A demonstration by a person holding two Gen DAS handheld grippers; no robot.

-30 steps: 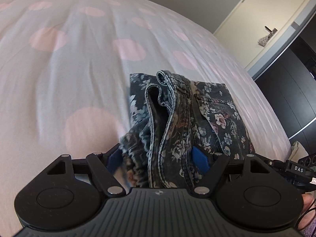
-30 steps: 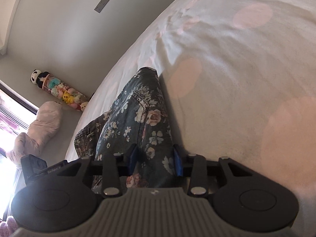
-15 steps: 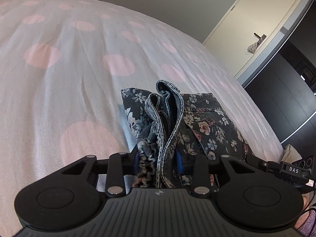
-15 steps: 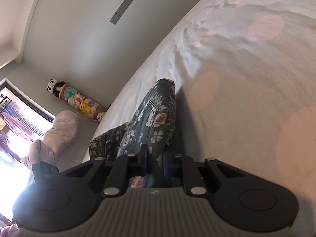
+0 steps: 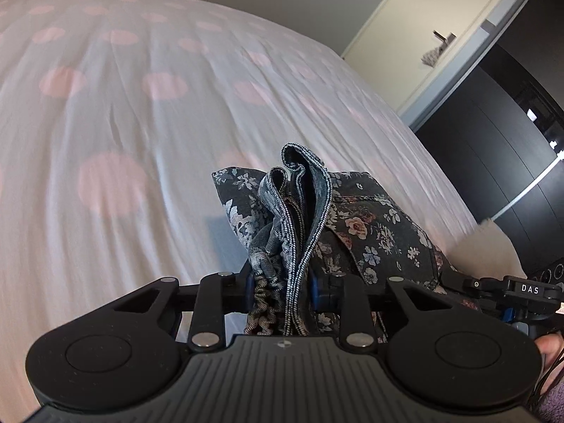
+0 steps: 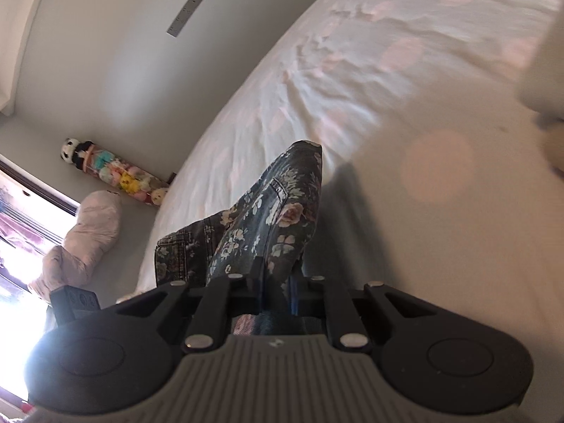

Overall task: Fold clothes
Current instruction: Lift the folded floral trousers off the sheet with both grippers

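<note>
Left gripper [image 5: 280,290] closing, fingers pinching bunched jeans [image 5: 356,225] edge at 6 o'clock. Right gripper [image 6: 278,292] fingers pinching other jeans [image 6: 275,218] edge. Jeans hang above bed [image 5: 141,123]. Keep both grips tight, lift evenly, lay edge flat toward 12 o'clock.

We are in a home bedroom: a bed [image 5: 148,112] under a pink-dotted white sheet, a cream door [image 5: 419,31] and dark wardrobe [image 5: 500,148] beyond the bed's far corner, plush toys [image 6: 116,172] against the wall beside it.

Floral jeans [image 5: 370,225] on spotted bedsheet [image 5: 141,112]
</note>
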